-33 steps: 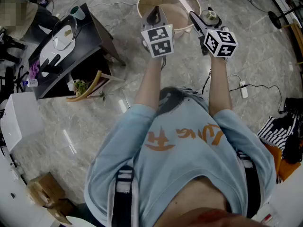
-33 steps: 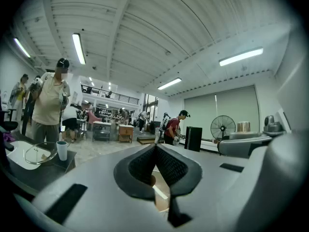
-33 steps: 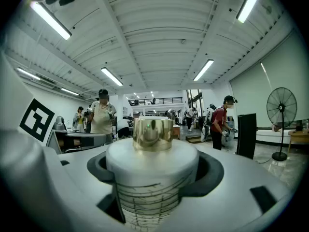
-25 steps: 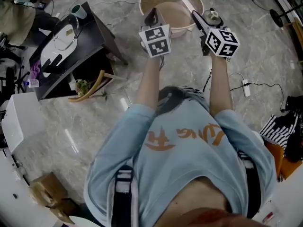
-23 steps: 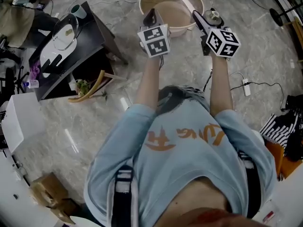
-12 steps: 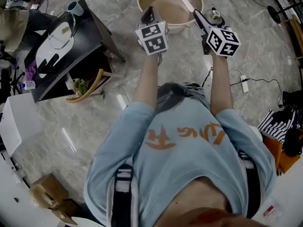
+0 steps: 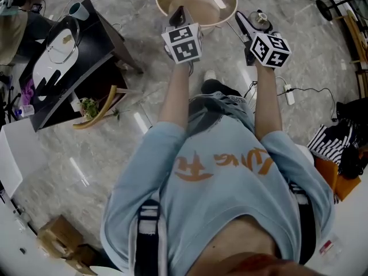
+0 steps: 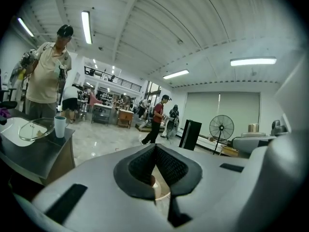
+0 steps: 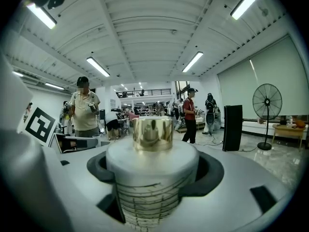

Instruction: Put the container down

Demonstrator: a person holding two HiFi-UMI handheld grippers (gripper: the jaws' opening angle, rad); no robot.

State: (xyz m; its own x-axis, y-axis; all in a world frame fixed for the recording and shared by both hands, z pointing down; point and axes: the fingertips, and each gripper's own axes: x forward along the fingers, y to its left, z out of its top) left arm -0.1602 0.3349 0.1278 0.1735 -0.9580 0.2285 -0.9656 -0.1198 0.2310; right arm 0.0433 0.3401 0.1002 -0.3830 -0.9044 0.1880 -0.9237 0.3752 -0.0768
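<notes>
Right hand-held gripper (image 9: 154, 178) grips upright container (image 9: 152, 161), gold cap (image 9: 152, 133) up; left hand-held gripper (image 8: 155, 153) closed

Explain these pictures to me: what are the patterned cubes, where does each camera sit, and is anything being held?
There is no robot: a person holds a hand-held gripper in each hand, and the patterned cubes are parts of those grippers. The head view looks steeply down from the person's head onto a marble floor with a round beige basin and a black table. The other two pictures come from a camera riding on each gripper, looking along its fingers into a large hall. The left gripper has its fingers closed together, with nothing visibly gripped. The right gripper is clamped on the container, a white jar with a gold cap, held above the floor and not yet put down.
</notes>
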